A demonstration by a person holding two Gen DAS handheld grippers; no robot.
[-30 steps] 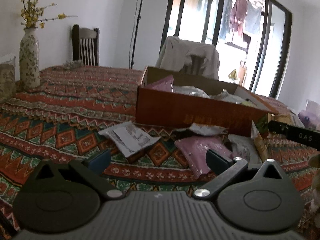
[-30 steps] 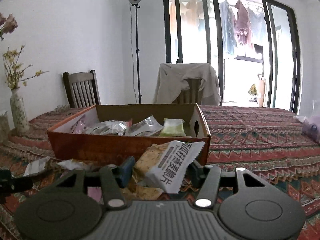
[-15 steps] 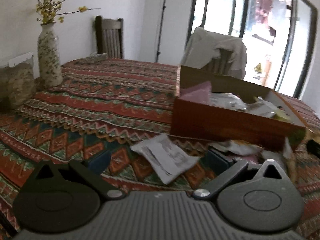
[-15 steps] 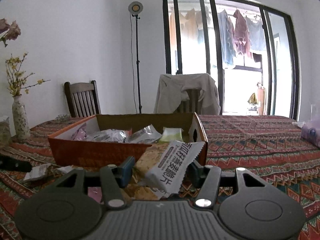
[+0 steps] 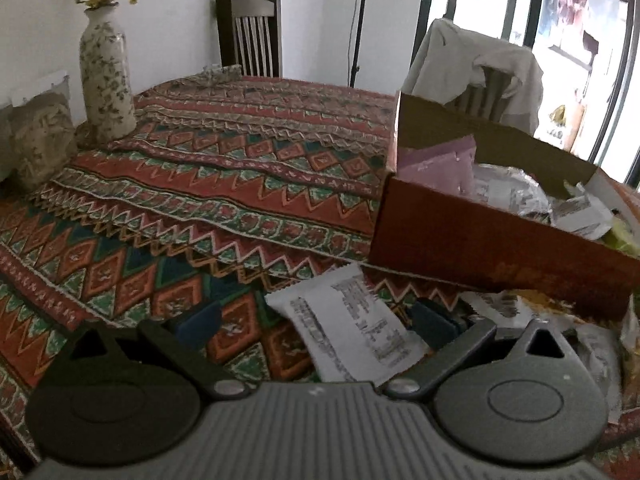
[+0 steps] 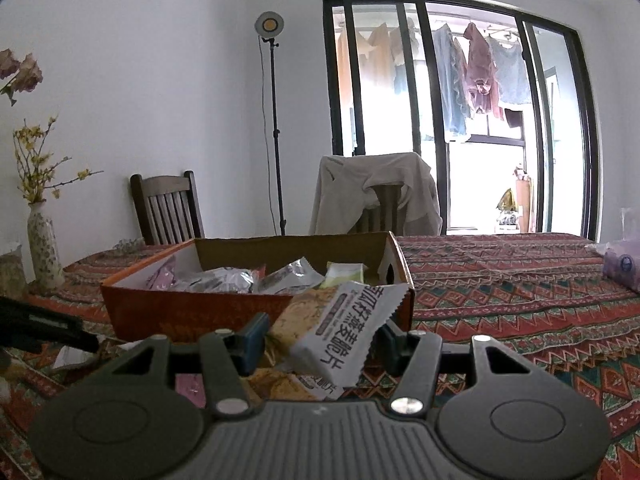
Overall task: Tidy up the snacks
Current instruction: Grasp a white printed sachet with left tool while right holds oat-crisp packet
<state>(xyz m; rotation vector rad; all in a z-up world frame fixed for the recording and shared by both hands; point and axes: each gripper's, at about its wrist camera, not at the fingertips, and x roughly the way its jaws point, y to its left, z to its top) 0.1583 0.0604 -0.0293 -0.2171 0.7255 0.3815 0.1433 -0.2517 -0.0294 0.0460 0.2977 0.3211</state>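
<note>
Right wrist view shows the right tool (image 6: 320,342) clamped on a white snack packet (image 6: 344,334) just short of the cardboard box (image 6: 200,308) at twelve o'clock, needing a carry over its rim, while the left tool (image 5: 316,320) gapes empty above a white wrapper (image 5: 352,332) on the desk (image 5: 200,184).

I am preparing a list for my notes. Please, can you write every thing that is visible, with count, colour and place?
cardboard box: one, orange-brown, on the table, snack packets inside
white packet: one, white with grey print, on the cloth before the box
snack packet: one, white and yellow, in the right gripper
tablecloth: one, red-green pattern, over the table
vase: one, cream floral, far left
chairs: two, dark wood, behind the table
lamp stand: one, black, by the wall
left gripper: fingers open, above the white packet
right gripper: fingers shut on the snack packet
</note>
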